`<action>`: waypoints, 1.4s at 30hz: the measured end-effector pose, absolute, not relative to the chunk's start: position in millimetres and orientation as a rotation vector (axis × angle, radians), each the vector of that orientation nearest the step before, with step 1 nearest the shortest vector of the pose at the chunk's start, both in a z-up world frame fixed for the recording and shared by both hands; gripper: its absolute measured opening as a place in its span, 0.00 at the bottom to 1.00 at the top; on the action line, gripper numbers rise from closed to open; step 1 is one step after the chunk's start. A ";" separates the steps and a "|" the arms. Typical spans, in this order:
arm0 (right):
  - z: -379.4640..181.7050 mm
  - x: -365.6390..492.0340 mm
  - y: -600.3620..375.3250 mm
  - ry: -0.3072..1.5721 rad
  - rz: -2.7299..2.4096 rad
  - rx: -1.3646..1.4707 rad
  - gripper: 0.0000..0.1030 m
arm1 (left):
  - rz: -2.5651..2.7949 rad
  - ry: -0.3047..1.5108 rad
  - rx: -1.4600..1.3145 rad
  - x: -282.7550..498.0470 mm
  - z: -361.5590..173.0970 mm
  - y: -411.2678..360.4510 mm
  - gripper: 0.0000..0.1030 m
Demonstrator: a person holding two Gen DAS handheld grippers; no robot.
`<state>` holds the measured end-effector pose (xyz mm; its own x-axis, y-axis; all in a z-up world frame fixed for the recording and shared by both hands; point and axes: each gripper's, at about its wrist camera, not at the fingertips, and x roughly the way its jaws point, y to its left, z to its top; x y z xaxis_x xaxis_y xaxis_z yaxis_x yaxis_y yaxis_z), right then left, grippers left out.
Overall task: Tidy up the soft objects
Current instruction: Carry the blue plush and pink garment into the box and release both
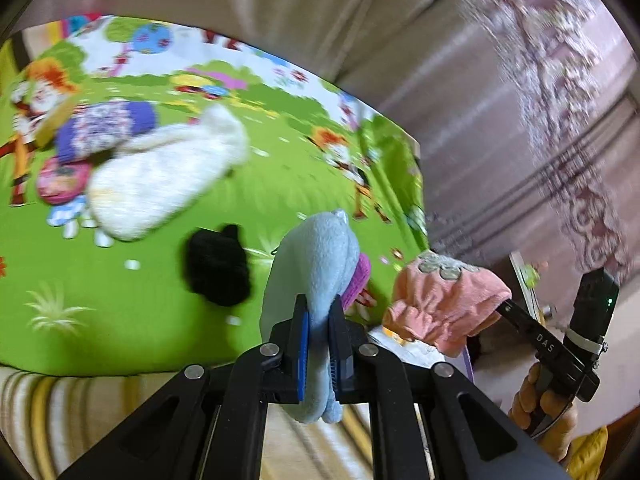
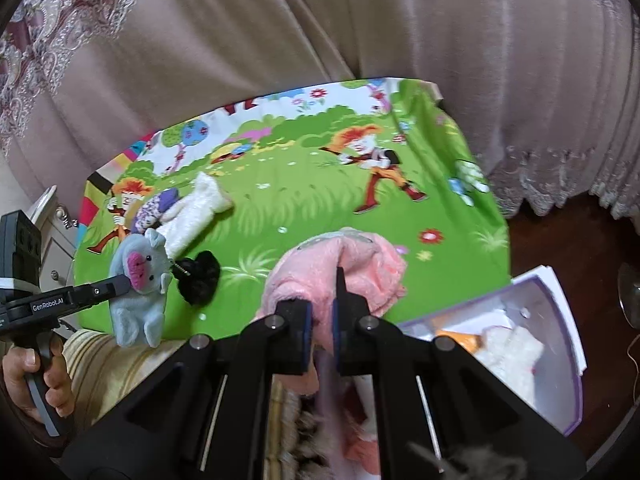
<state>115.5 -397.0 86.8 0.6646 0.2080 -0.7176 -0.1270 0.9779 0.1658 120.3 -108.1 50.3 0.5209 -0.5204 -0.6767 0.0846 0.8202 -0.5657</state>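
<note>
Purple-and-floral plush [image 1: 102, 130]: left lying far ahead and to the left of the left gripper, touching the white plush; judged not yet sorted.
White plush [image 1: 168, 172]: laid on the green printed mat [image 1: 140, 312], ahead-left of the left gripper.
Black soft item [image 1: 218, 266]: set just ahead-left of the left fingers, untouched.
Left gripper [image 1: 318, 344]: clamped on the blue plush pig [image 1: 316, 264], which is held lifted above the mat, presumably for carrying.
Right gripper [image 2: 322, 334]: closed on the pink fleece item [image 2: 340, 268], held up off the mat.
White box [image 2: 560, 320]: placed just right of the right gripper, soft things already inside; judged the destination.
</note>
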 end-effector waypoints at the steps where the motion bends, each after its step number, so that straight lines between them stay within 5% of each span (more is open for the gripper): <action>1: 87.7 111.0 -404.0 0.818 0.175 0.107 0.10 | -0.401 0.969 -0.493 120.5 51.2 -118.8 0.09; 22: 61.6 42.2 -505.8 0.868 -0.186 0.061 0.10 | -0.781 1.129 -0.264 87.1 44.6 -296.4 0.09; 30: 50.0 35.3 -520.9 0.916 -0.247 0.066 0.13 | -0.800 1.184 -0.246 82.2 35.8 -309.5 0.22; 34: 48.0 36.2 -520.7 0.927 -0.252 0.070 0.20 | -0.782 1.168 -0.258 85.4 38.7 -302.9 0.37; 42: 51.4 39.8 -509.2 0.905 -0.210 0.091 0.54 | -0.724 1.161 -0.294 97.9 37.4 -280.2 0.39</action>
<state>39.8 -509.2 51.4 0.5991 -0.1429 -0.7878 0.2193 0.9756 -0.0101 97.9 -280.2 37.4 0.2073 -0.6544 -0.7272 0.3656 0.7413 -0.5629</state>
